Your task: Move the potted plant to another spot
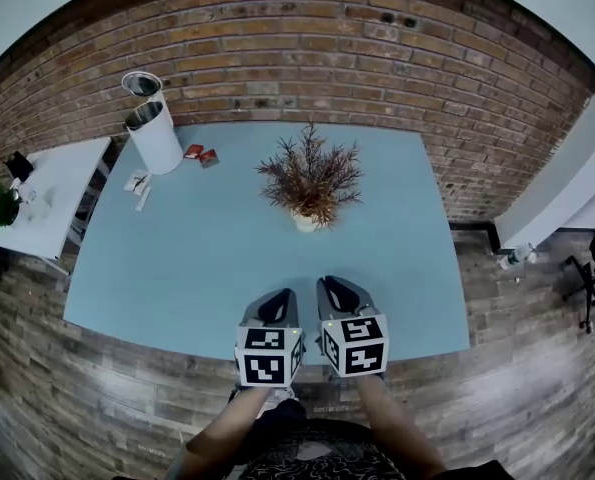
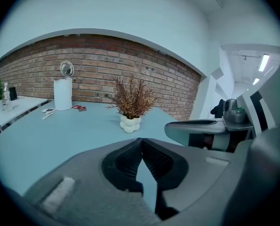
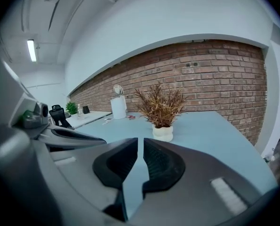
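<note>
Fingers [image 2: 125, 161] of my left gripper [image 2: 141, 141] meet, empty; my right gripper [image 3: 140, 141] stands a sliver apart, also empty; the dried russet plant in its knobbly white pot [image 1: 308, 190] sits untouched mid pale-blue counter [image 1: 177, 268], well ahead; reaching, grasping and moving all remain, I judge.

No legible text, labels, brands or numbers in view.

Tabletop [image 1: 207, 268] bare up to plant [image 1: 310, 183]; bin [image 1: 155, 128] well off left.
</note>
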Tool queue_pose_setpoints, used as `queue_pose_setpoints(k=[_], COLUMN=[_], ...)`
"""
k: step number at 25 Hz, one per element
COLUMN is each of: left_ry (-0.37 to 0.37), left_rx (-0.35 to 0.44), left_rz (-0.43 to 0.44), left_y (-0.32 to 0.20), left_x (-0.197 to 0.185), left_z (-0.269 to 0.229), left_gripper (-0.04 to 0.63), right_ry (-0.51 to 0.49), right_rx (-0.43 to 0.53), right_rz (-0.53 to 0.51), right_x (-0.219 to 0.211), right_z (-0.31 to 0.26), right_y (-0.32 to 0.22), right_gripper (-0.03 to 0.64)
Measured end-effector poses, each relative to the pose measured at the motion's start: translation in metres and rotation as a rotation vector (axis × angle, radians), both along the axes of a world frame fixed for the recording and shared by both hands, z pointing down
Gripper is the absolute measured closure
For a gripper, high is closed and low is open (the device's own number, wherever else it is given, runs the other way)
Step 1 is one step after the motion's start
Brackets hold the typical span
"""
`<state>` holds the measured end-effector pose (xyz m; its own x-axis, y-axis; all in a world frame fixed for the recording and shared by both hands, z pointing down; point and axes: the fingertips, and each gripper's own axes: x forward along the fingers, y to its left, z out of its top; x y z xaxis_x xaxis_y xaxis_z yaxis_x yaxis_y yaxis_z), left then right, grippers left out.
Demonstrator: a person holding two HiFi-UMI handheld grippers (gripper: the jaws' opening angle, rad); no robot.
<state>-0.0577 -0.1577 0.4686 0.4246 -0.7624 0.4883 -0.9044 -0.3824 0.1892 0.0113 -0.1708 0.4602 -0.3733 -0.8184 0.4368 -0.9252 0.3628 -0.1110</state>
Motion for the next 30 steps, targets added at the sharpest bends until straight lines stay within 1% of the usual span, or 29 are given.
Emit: queue_pose_setpoints(k=[5,10,15,18,24,30], left_ry=[-0.002,0.006,0.018,0.017,-0.013,-0.035], left_rx=[0.007,0.006,-0.008,-0.016,-0.015,-0.013], left_rz=[0.053,0.079,0.091,0.091,0.085,0.046], left_y=[-0.024,-0.045,-0.06,-0.067,-0.082,-0.104], left_x=[-0.002,-0.007,-0.005,-0.004,-0.001,0.001], left_z=[0.0,0.002,0.006,0.01,0.013,0.014], left_gripper=[0.595,0.595,0.595,0.595,0.595,0.595], right_ry=[0.026,0.057,0.087,0.104,0.093,0.085], right_rx=[0.002,0.002,-0.023,-0.029,-0.044,-0.071], right_rz=[0.048,0.069,0.065,0.055,0.053,0.02], right_x=[0.001,0.003,0.007,0.008,0.015,0.015], right_z=[0.001,0.003,0.012,0.019,0.037,0.06], right_y=[-0.03,-0.058,-0.081,-0.096,-0.123,-0.147], right_gripper=[0.556,0.506,0.417,0.337,0.254,0.186])
